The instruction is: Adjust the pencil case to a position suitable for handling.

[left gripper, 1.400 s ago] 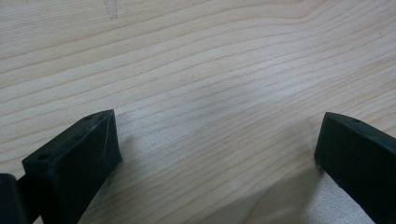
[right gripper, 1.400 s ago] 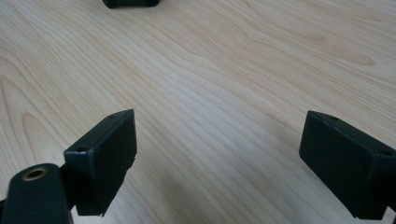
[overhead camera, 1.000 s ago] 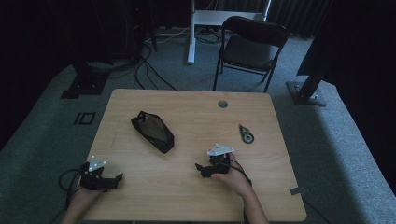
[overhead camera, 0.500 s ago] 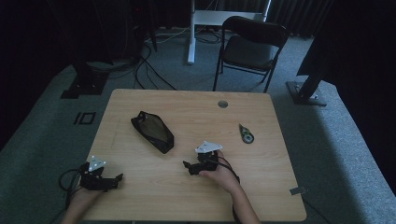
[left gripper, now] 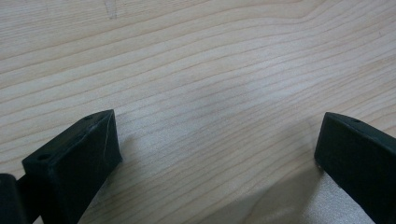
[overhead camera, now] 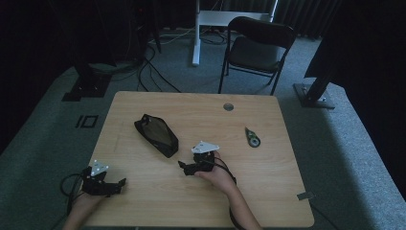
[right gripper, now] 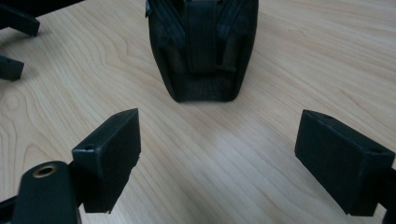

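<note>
Both jaws wide | right hand-held gripper empty, near black pouch | left hand-held gripper empty

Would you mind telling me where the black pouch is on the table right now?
In the high view the black pouch lies left of the table's centre, just ahead and left of the right tongs; it fills the top of the right gripper view.

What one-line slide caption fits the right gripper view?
Open right gripper facing the near end of a black pouch lying on the wooden table, nothing between its jaws.
</note>
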Demonstrator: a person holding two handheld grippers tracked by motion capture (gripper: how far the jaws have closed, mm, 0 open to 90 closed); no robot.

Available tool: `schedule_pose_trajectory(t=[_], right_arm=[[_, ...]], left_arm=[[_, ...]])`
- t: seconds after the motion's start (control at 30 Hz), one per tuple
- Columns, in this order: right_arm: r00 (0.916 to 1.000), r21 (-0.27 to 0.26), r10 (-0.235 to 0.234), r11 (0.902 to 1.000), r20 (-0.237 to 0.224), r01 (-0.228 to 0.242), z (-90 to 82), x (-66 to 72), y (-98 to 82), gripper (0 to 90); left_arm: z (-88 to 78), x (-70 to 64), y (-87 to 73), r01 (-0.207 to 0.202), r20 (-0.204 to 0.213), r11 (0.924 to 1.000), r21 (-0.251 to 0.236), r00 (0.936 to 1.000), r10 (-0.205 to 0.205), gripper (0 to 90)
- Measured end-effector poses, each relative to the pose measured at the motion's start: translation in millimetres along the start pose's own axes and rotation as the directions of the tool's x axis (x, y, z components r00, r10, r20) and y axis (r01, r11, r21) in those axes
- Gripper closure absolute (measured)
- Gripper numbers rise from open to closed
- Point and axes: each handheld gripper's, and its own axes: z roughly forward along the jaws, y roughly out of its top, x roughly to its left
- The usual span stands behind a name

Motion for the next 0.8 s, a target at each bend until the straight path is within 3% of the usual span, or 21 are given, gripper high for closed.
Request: schedule_pose_trajectory(t=[0.37,0.43,0.57,0.7,0.73,0.8], right_arm=[[0.9999,-0.022,-0.008,0.9997,-0.013,0.008,19.1,8.0,12.4,16.3],[0.9997,-0.062,0.005,0.9981,-0.025,-0.007,21.2,10.2,16.2,20.8],[0.9997,-0.088,-0.015,0.9960,-0.018,0.013,26.0,14.5,22.7,28.5],[0.9997,-0.074,-0.022,0.9971,-0.014,0.021,28.0,15.3,24.8,33.2],[0.9998,-0.045,-0.003,0.9990,-0.017,0.002,30.3,15.2,26.3,43.2],[1.0000,-0.031,-0.006,0.9995,-0.005,0.006,32.1,14.9,26.8,49.1]], left_arm=[[0.0,0.0,0.0,0.000,0.000,1.0000,-0.001,1.0000,0.000,0.1],[0.0,0.0,0.0,0.000,0.000,1.0000,0.000,1.0000,0.000,0.1],[0.0,-0.1,0.0,0.001,0.000,1.0000,0.000,1.0000,-0.001,0.1],[0.0,0.0,0.0,0.001,0.000,1.0000,0.000,1.0000,-0.001,0.1],[0.0,0.0,0.0,0.001,0.000,1.0000,0.000,1.0000,-0.001,0.1],[0.0,0.0,0.0,0.001,0.000,1.0000,0.000,1.0000,-0.001,0.1]])
